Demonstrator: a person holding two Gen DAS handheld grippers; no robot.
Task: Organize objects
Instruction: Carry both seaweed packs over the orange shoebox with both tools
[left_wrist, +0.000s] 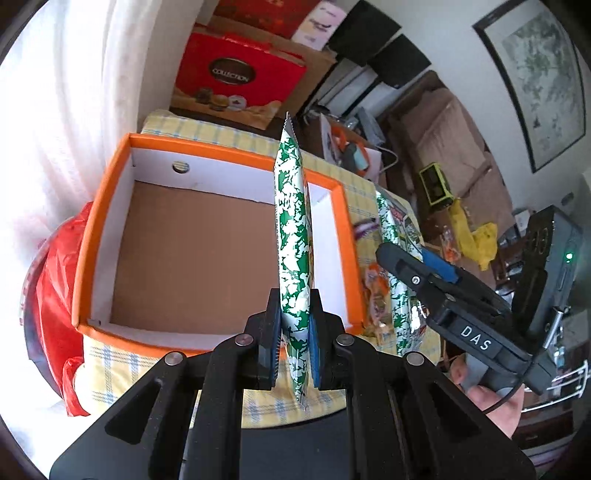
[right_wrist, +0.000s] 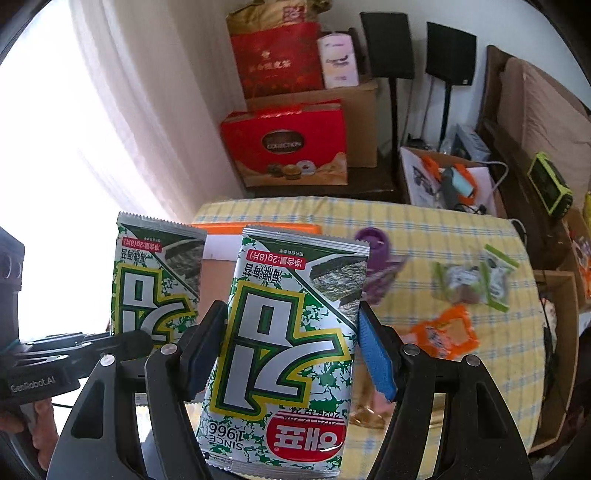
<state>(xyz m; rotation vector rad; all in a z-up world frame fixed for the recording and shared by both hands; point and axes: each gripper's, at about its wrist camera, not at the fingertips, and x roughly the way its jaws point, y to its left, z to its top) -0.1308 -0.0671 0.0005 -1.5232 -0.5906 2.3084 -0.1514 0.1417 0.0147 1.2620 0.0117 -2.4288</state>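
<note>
A green-and-silver seaweed packet (left_wrist: 293, 236) is pinched edge-on between the closed pads of the left gripper (left_wrist: 294, 350) and is held upright above the orange box (left_wrist: 88, 236), over its right part. A second packet (right_wrist: 291, 332) is clamped across its width by the right gripper (right_wrist: 291, 350), just right of the box. The box is seen with white inner walls and a brown cardboard floor; it rests on a table (right_wrist: 424, 229) covered by a yellow checked cloth. Further right of the box, on the cloth, small snack packs are scattered: a purple one (right_wrist: 376, 266), green-edged ones (right_wrist: 476, 277) and an orange one (right_wrist: 443, 332). Beyond the box, a red gift box (right_wrist: 288, 144), a cardboard carton (right_wrist: 364, 122), two black speakers (right_wrist: 388, 44) and a white curtain (right_wrist: 122, 110) are seen; a sofa (left_wrist: 443, 140) and a framed picture (left_wrist: 539, 77) lie further right.
</note>
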